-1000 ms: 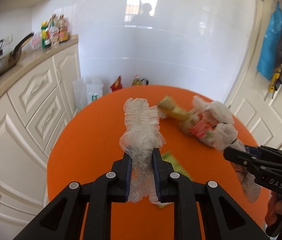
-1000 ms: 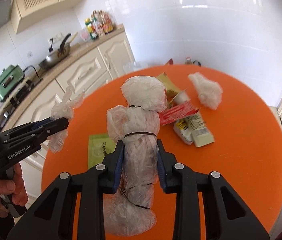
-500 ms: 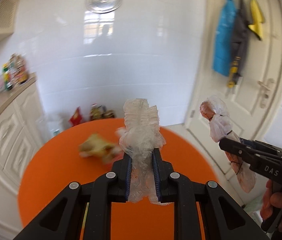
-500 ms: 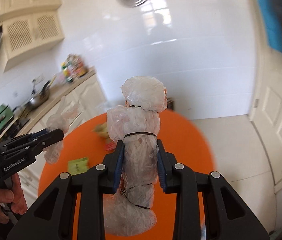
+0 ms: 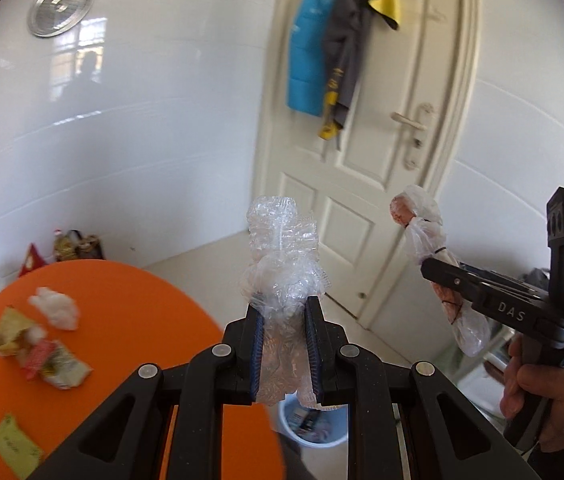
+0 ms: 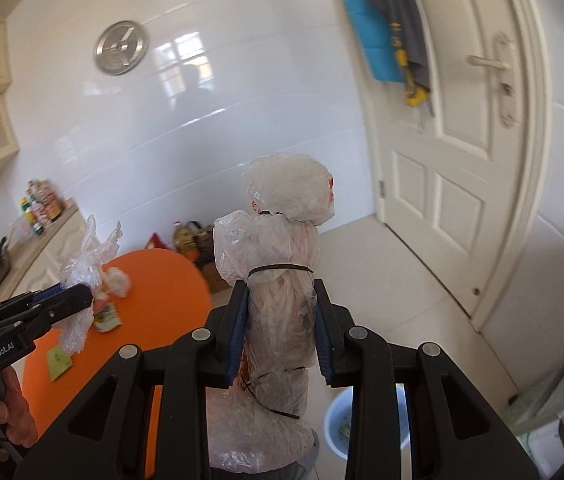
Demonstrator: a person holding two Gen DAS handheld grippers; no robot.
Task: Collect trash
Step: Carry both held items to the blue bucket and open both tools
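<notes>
My left gripper (image 5: pixel 282 312) is shut on a crumpled clear plastic wrap (image 5: pixel 282 264), held up in the air past the edge of the orange round table (image 5: pixel 130 320). It also shows in the right wrist view (image 6: pixel 82 272). My right gripper (image 6: pixel 280 300) is shut on a tied-up plastic bag bundle (image 6: pixel 282 264) bound with black bands. That bundle shows at the right of the left wrist view (image 5: pixel 430 240). A light blue bin (image 5: pixel 314 428) stands on the floor below both grippers; it also shows in the right wrist view (image 6: pixel 346 420).
More trash lies on the table: a white wad (image 5: pixel 56 306), crumpled wrappers (image 5: pixel 38 356), a green packet (image 5: pixel 14 444). A white door (image 5: pixel 366 184) with hanging clothes stands ahead. Bottles and bags (image 5: pixel 70 246) sit by the wall. Kitchen cabinets (image 6: pixel 38 256) stand at the left.
Both grippers have swung right, away from the table and toward the door, each still holding its trash. The floor and the blue bin have come into view below.
</notes>
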